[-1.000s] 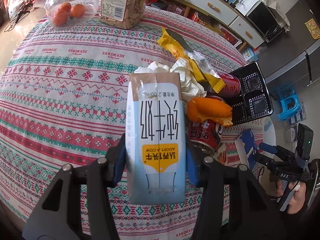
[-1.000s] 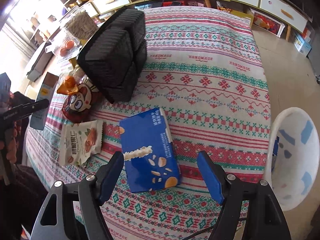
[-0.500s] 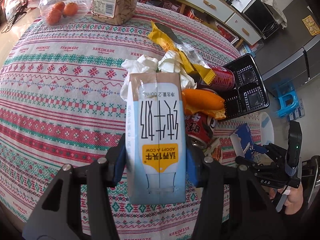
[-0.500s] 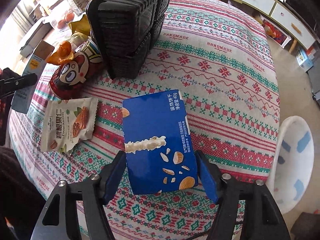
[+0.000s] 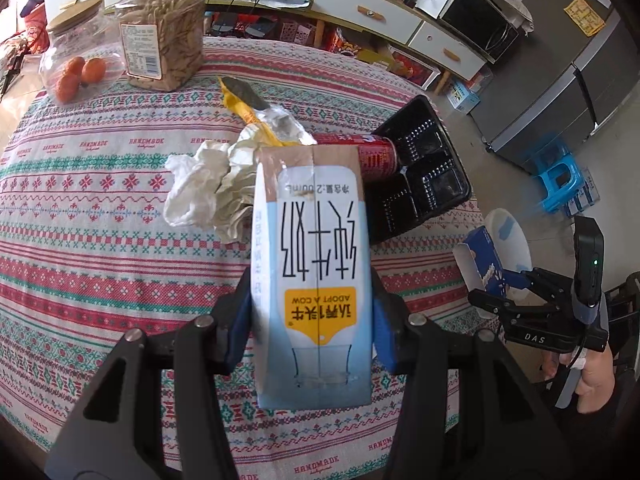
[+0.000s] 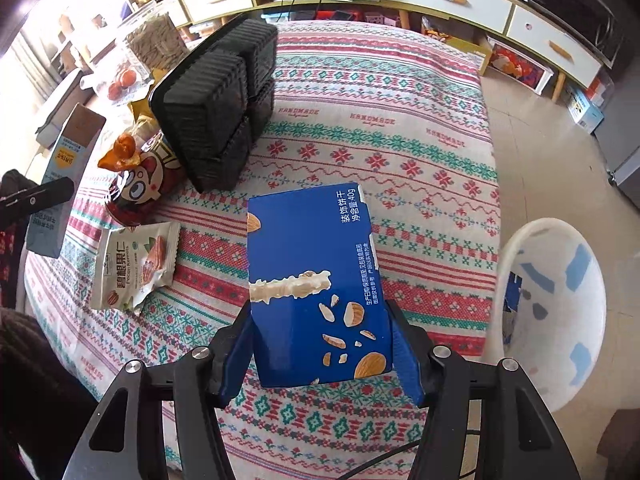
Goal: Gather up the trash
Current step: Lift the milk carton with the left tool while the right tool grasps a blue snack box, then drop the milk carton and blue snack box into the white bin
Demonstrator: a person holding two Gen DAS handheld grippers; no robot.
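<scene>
We see the left gripper [image 5: 312, 320] pinching a milk carton [image 5: 310, 264] that hides the red can [image 5: 360, 154] partly, the right gripper [image 6: 320, 344] pinching a blue biscuit box [image 6: 316, 280].

Bright daylight from the left, soft shadows, sharp centre, strong fisheye bending and dark corners.

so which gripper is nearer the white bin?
Right. The right gripper, shut on the blue box, is beside the white bin; the left gripper, holding the milk carton, sits further off.
</scene>
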